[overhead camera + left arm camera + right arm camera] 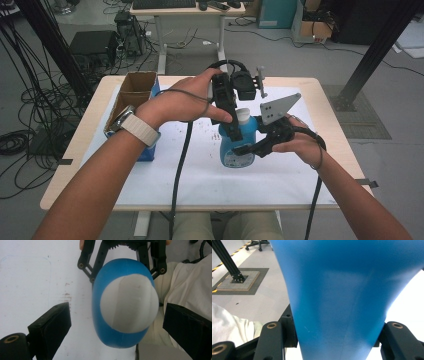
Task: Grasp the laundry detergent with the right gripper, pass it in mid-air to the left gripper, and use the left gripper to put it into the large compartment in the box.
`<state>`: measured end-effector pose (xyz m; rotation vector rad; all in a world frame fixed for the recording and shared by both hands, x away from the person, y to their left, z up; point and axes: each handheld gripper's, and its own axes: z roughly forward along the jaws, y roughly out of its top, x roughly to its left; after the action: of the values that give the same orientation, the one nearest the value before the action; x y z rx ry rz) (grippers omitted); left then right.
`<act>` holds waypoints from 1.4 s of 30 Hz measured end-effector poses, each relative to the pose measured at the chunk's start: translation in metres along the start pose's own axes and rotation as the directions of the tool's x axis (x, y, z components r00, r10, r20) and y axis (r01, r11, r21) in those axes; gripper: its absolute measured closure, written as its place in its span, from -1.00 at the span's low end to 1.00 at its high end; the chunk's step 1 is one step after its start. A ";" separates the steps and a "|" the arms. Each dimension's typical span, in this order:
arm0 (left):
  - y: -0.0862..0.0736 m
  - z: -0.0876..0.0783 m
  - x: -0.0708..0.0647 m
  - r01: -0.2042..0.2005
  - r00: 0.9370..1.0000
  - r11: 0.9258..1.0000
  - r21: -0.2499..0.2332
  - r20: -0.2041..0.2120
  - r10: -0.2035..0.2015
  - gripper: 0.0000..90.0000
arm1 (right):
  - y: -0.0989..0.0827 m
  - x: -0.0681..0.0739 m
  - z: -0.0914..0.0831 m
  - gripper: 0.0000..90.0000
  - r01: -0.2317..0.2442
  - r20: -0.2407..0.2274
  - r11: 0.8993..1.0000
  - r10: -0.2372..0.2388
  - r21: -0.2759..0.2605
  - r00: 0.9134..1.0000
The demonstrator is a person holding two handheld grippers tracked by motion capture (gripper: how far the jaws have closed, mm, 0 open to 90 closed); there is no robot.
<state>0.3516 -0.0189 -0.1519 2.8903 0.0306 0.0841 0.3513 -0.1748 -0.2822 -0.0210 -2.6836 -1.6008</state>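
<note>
Two grippers (227, 127) (250, 147) around one blue bottle (239, 145)

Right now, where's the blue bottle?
High view: the blue bottle stands right of centre on the white mat, clamped by the right tool, with the left tool open over its white cap.

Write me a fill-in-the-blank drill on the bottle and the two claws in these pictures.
1. The right claw is shut on the body of the ____ bottle.
2. The bottle's cap is ____ in colour.
3. The left claw hangs above the cap with its jaws ____, one on either side of it.
4. At the table's left edge stands an open ____ box.

Missing words: blue; white; open; cardboard
</note>
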 end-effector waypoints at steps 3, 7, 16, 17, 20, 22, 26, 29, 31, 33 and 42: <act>0.001 0.003 0.000 -0.001 1.000 1.000 0.001 0.007 0.001 -0.81 | 0.000 0.001 0.000 -0.03 -0.006 0.001 1.000 0.006 0.003 1.000; 0.004 0.006 0.001 -0.005 1.000 1.000 0.001 0.006 0.005 -0.79 | 0.001 0.001 0.000 -0.03 0.005 0.000 1.000 -0.005 -0.001 1.000; 0.006 0.012 0.002 -0.015 1.000 1.000 0.004 0.017 0.015 -0.75 | 0.001 0.000 0.000 -0.03 0.033 0.007 0.999 -0.033 0.000 0.999; 0.006 0.013 0.002 -0.016 1.000 1.000 0.003 0.019 0.016 -0.74 | 0.001 0.000 0.000 -0.03 0.031 0.011 1.000 -0.031 0.000 0.999; 0.006 0.014 0.002 -0.017 0.999 1.000 0.008 0.030 0.016 -0.73 | 0.002 0.001 0.000 -0.03 0.031 0.008 1.000 -0.031 0.000 0.999; 0.006 0.017 0.003 -0.027 0.999 0.999 -0.018 0.030 0.028 -0.72 | 0.002 0.001 0.000 -0.03 0.030 0.007 1.000 -0.030 0.002 1.000; 0.006 0.018 0.003 -0.032 0.999 0.999 -0.014 0.035 0.032 -0.68 | 0.002 0.001 0.000 -0.03 0.030 0.008 1.000 -0.030 0.003 1.000; 0.006 0.020 0.002 -0.033 0.999 0.999 -0.019 0.039 0.034 -0.64 | 0.002 0.001 0.000 -0.03 0.030 0.008 1.000 -0.030 0.002 1.000; 0.007 0.018 0.001 -0.033 0.999 0.999 0.008 0.035 0.033 -0.59 | 0.002 0.001 0.000 -0.03 0.030 0.009 1.000 -0.030 0.003 1.000; 0.007 0.018 0.001 -0.035 0.999 0.999 0.009 0.041 0.034 -0.58 | 0.002 0.001 0.000 -0.03 0.030 0.011 1.000 -0.030 0.003 0.999; 0.006 0.020 0.002 -0.039 0.998 0.999 0.009 0.052 0.039 -0.45 | 0.001 0.001 0.000 -0.03 0.029 0.014 1.000 -0.029 0.007 0.999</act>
<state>0.3546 -0.0298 -0.1699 2.9020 -0.0351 0.0162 0.3500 -0.1739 -0.2815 0.0067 -2.7117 -1.6055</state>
